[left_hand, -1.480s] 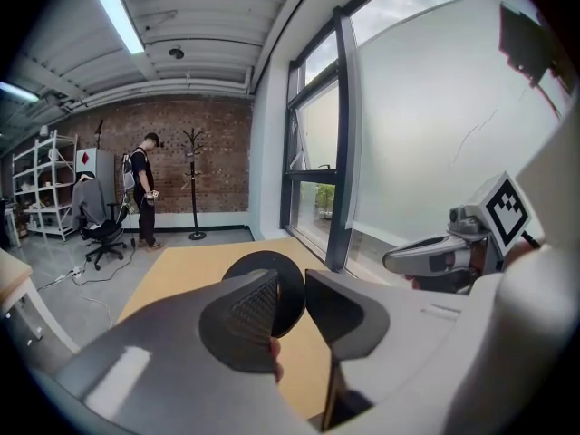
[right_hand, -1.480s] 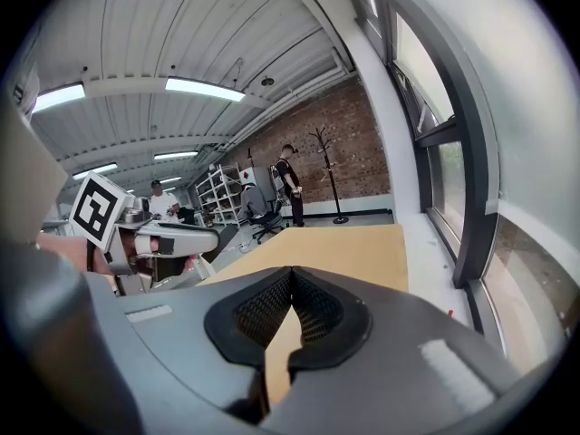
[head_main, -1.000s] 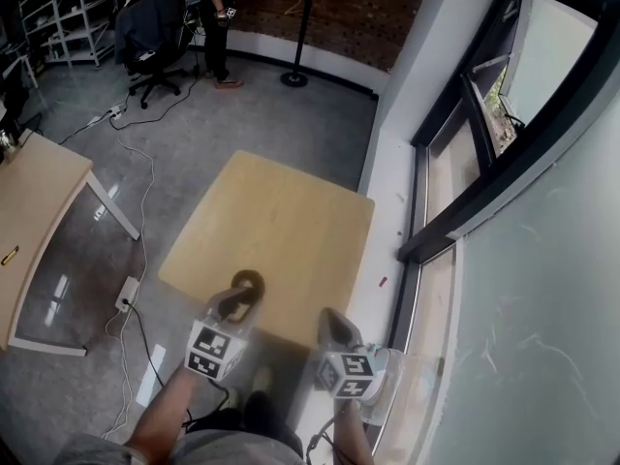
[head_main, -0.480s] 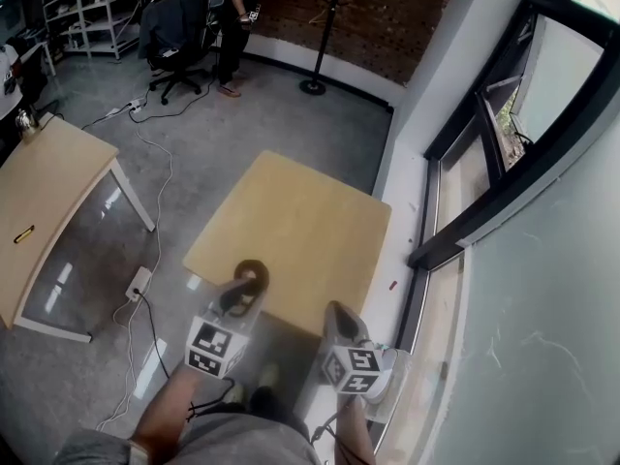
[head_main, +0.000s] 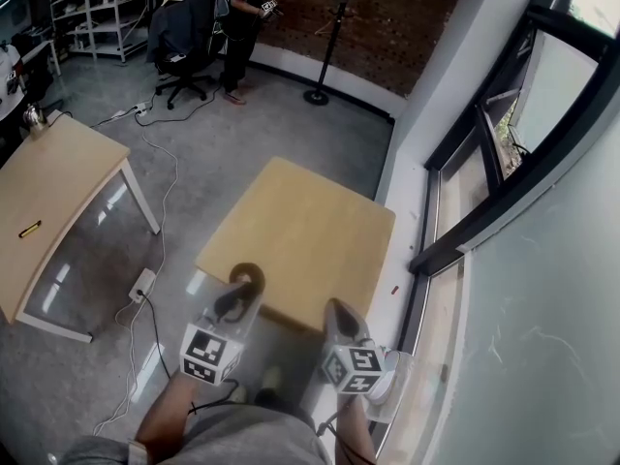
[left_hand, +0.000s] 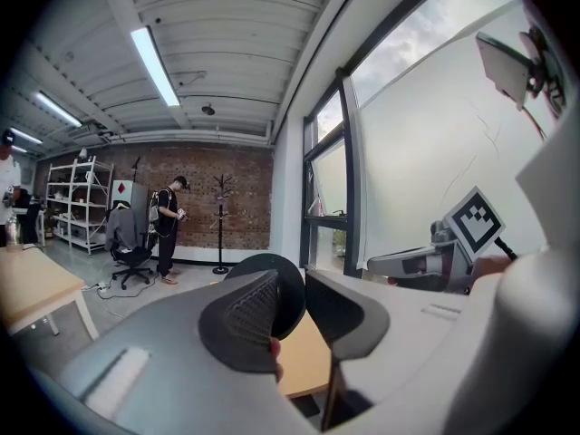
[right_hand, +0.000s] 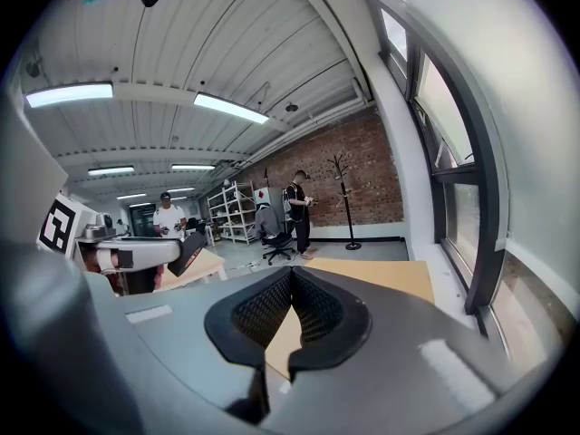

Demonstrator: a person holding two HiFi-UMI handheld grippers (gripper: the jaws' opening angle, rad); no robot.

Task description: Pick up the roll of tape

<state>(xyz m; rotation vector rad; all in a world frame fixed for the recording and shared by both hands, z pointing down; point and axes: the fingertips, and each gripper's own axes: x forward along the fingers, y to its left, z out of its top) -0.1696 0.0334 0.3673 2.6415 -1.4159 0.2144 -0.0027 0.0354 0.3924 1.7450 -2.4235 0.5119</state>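
The roll of tape (head_main: 249, 276) is a dark ring, held up near the front left corner of the light wooden table (head_main: 310, 221). My left gripper (head_main: 241, 294) is shut on it, one jaw on each side of the ring's wall. In the left gripper view the tape (left_hand: 283, 284) stands on edge between the ribbed pads, with the gripper (left_hand: 292, 308) pointing roughly level. My right gripper (head_main: 335, 312) hovers by the table's front edge to the right, shut and with nothing in it. In the right gripper view its pads (right_hand: 292, 302) meet at the tips.
A second wooden table (head_main: 48, 177) stands at the left. A power strip (head_main: 141, 285) and cables lie on the grey floor. At the back are an office chair (head_main: 179, 37), a standing person (head_main: 242, 13) and a coat stand (head_main: 325, 90). A window sill (head_main: 426, 289) runs along the right.
Both grippers have risen and drawn a little off the table's front edge. The tape has stayed in the left gripper. The head view has shifted, showing more of the left table.
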